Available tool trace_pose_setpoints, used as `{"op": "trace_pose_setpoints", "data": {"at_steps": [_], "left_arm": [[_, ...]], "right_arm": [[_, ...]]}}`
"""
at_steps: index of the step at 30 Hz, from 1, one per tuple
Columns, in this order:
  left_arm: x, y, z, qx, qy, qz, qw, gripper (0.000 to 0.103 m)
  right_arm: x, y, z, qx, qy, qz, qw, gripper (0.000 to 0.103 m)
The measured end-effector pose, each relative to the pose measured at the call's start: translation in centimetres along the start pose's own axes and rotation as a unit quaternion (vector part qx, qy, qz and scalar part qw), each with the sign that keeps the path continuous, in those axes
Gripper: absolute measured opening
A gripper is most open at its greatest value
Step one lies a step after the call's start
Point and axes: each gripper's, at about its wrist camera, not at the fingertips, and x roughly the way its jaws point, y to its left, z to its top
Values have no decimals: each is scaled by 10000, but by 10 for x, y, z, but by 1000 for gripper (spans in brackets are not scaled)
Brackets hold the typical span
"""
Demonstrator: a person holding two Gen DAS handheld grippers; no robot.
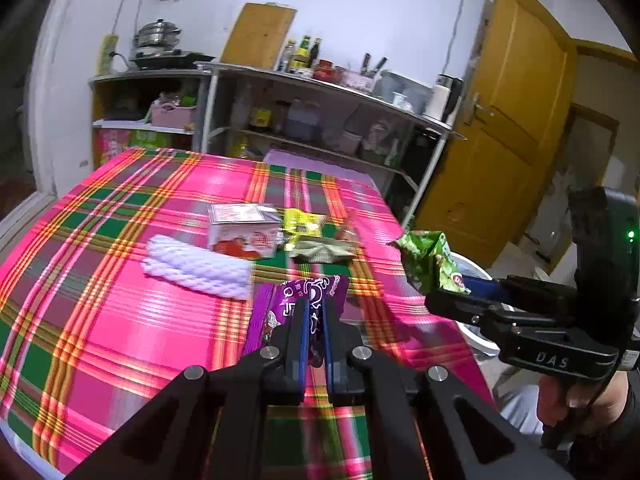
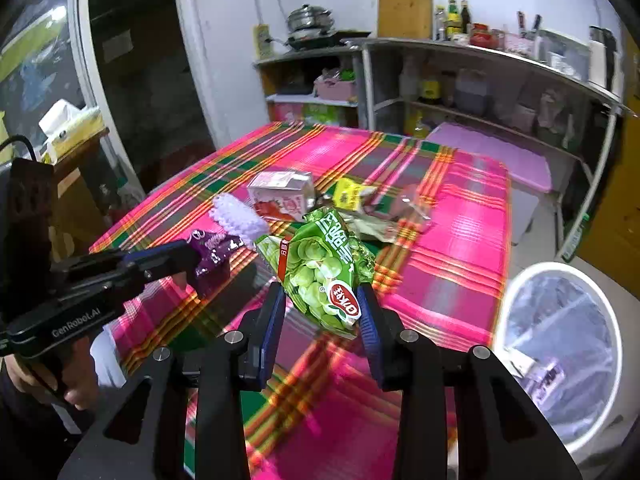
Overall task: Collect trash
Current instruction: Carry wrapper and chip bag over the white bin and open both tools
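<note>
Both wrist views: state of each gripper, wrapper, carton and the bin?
left gripper: shut on purple wrapper, lifted off the tablecloth.
right gripper: shut on green snack bag, crumpled, held above the table.
milk carton: lying on its side on the cloth.
yellow wrapper: lying flat, not picked up.
white foam net: lying on the cloth.
trash bin: open, lined, some trash inside.

A glossy pink, green and orange plaid cloth (image 1: 120, 312) covers the bench, smooth and sheeny under the light. The crinkled green snack bag (image 2: 324, 268) and the purple snack wrapper (image 1: 296, 308) are shiny plastic film. The white knitted roll (image 1: 200, 266) looks soft and ribbed. The red-and-white carton (image 1: 244, 230) is printed card. The left tongs (image 1: 314, 316) and right tongs (image 2: 320, 316) are matt black plastic with blue pads and bright metal screws.
</note>
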Motion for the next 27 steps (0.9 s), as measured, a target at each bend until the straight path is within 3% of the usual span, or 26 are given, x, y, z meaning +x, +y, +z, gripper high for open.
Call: {"op": "trace_pose_setpoints", "data": {"at_steps": [27], "left_arm": [[30,-103,8,684,224,-650,9953,6]], "right_arm": [[-89,-109,-49,1166,-491,-984,9871,38]]}}
